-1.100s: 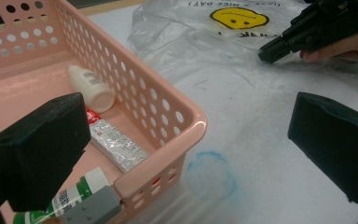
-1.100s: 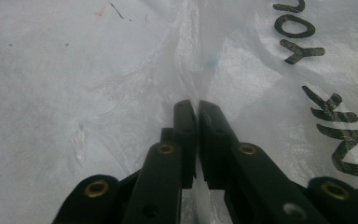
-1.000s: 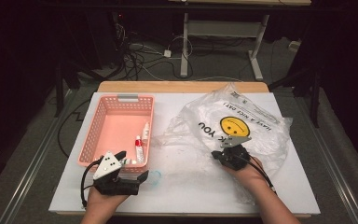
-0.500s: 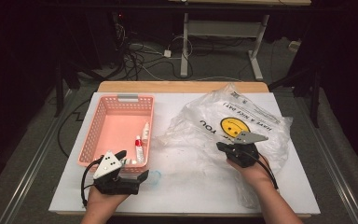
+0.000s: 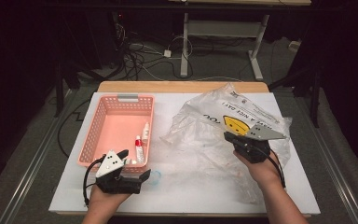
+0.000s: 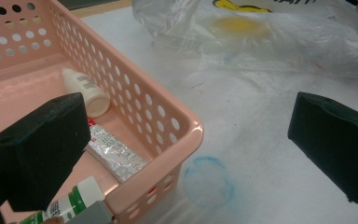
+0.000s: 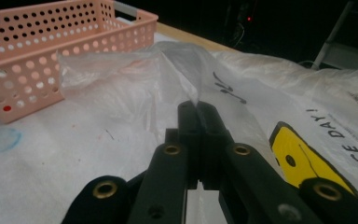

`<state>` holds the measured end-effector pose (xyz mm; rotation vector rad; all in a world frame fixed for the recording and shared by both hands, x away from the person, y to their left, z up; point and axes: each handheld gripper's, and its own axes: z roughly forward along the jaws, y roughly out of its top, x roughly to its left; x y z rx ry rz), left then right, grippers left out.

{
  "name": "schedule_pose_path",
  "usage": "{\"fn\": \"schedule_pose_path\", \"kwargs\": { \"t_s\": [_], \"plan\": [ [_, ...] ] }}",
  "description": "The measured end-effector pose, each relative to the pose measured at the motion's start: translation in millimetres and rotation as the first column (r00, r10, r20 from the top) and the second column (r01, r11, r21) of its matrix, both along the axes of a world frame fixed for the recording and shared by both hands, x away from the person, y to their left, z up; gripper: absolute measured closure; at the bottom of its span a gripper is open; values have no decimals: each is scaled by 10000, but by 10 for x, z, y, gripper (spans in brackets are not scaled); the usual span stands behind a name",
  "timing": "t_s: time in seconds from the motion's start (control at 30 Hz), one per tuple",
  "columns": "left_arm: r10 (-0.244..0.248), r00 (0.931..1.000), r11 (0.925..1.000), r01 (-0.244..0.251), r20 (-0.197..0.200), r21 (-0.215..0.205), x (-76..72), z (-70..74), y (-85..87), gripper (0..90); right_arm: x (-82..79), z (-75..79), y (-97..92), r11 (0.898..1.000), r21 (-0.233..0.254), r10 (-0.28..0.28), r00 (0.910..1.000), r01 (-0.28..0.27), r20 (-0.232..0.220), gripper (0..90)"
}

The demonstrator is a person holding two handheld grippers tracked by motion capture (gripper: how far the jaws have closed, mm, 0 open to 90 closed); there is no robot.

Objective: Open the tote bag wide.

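The right gripper (image 7: 198, 108) is clamped on a fold of the plastic bag (image 7: 135, 79); the bag spreads ahead of it; the left gripper (image 6: 186, 154), jaws apart, sits well off beside the basket (image 6: 186, 128).

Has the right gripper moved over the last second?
Yes. The right gripper, shut on the plastic bag, has shifted rightward and lifted, away from the pink basket, tenting the film up with it.
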<state>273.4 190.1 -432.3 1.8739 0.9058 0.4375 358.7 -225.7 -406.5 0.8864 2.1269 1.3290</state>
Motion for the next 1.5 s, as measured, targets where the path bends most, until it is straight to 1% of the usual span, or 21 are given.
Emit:
{"fn": "schedule_pose_path", "kwargs": {
  "t_s": [0.17, 0.2, 0.23, 0.27, 0.3, 0.37, 0.4, 0.43, 0.5, 0.57, 0.6, 0.73, 0.77, 0.8, 0.83, 0.9, 0.97, 1.07, 1.3, 1.4, 1.5],
  "plan": [
    [13, 10000, 10000, -13, -3, -38, 6, 4, 11, 0, -19, 131, 16, 9996, 250, -142, 9993, 134, 346, 900],
    [17, 10000, 10000, -17, -2, -49, 8, 3, 13, 0, -13, 176, 22, 9991, 391, -189, 9989, 172, 437, 900],
    [17, 10000, 10000, -17, -5, -73, 11, 2, 14, 0, -13, 176, 22, 9991, 391, -189, 9989, 172, 437, 900],
    [13, 10000, 10000, -13, -9, -71, 14, 2, 16, 0, -9, 223, 32, 9985, 510, -243, 9984, 216, 520, 900],
    [10, 10000, 10000, -10, -11, -84, 17, 3, 17, 0, -9, 223, 32, 9985, 510, -243, 9984, 216, 520, 900],
    [-5, 10000, 10000, 5, 3, -84, 23, 4, 18, 0, -4, 274, 44, 9979, 604, -264, 9971, 220, 718, 900],
    [-5, 10000, 10000, 5, 3, -96, 25, 6, 18, 0, -4, 274, 44, 9979, 604, -264, 9971, 220, 718, 900],
    [1, 10000, 10000, -1, 8, -98, 27, 7, 19, 0, 2, 302, 42, 9963, 803, -355, 9964, 293, 766, 900],
    [6, 10000, 9999, -6, 18, -101, 29, 11, 22, 0, 5, 311, 41, 9957, 877, -370, 9964, 302, 763, 900],
    [29, 10000, 9999, -29, 40, -123, 30, 15, 27, 0, 12, 348, 29, 9932, 1090, -510, 9947, 411, 897, 900],
    [42, 10000, 9999, -41, 45, -131, 30, 18, 31, 0, 12, 348, 29, 9932, 1090, -510, 9947, 411, 897, 900],
    [79, 9999, 9999, -78, 81, -123, 37, 26, 55, 0, 5, 417, 10, 9909, 1261, -616, 9918, 473, 1119, 900],
    [107, 9999, 9998, -106, 79, -141, 39, 28, 63, 0, -5, 451, -1, 9891, 1387, -680, 9893, 498, 1291, 900],
    [123, 9999, 9998, -122, 84, -150, 39, 29, 68, 0, -12, 459, -5, 9882, 1450, -694, 9886, 498, 1337, 900],
    [125, 9999, 9998, -124, 100, -131, 40, 33, 78, 0, -12, 459, -5, 9882, 1450, -694, 9886, 498, 1337, 900],
    [201, 9997, 9997, -199, 135, -154, 38, 43, 100, 0, -44, 455, -23, 9849, 1638, -816, 9855, 568, 1489, 900],
    [300, 9994, 9994, -297, 152, -174, 38, 55, 135, 0, -43, 421, -32, 9837, 1714, -806, 9857, 546, 1483, 900],
    [493, 9986, 9985, -489, 166, -260, 38, 69, 198, 0, -37, 377, -35, 9857, 1608, -733, 9866, 495, 1458, 900],
    [969, 9952, 9947, -964, 140, -364, 63, 101, 368, 0, -22, 335, -59, 9853, 1647, -671, 9887, 445, 1341, 900],
    [1130, 9935, 9932, -1126, 117, -295, 79, 109, 438, 0, -26, 328, -55, 9857, 1631, -636, 9896, 421, 1288, 900],
    [1313, 9913, 9911, -1310, 114, -218, 88, 111, 504, 0, -21, 322, -53, 9868, 1575, -595, 9891, 378, 1350, 900]
  ]
}}
